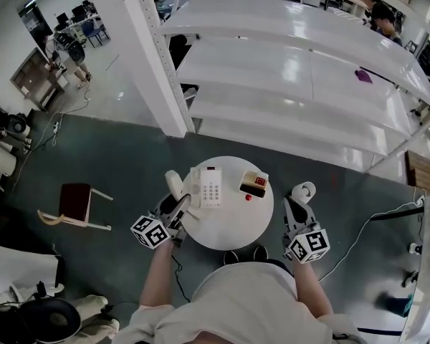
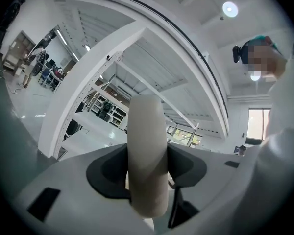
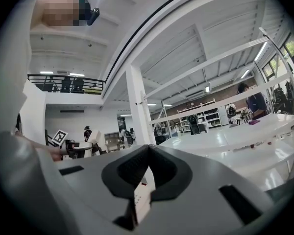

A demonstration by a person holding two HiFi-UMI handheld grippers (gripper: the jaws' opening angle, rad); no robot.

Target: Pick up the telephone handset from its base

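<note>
The white telephone base with its keypad sits on the round white table, left of centre. Just left of the base, over the table's left edge, the white handset is off the base with my left gripper shut on it. In the left gripper view the handset stands upright between the dark pads, which press on both its sides. My right gripper hovers off the table's right edge, away from the phone. Its jaws meet at the tips, with nothing held that I can make out.
A small box with a red face and a red dot lie right of the base. A white ring-shaped thing shows at the right gripper's tip. White shelving and a pillar stand behind; a wooden stool is at the left.
</note>
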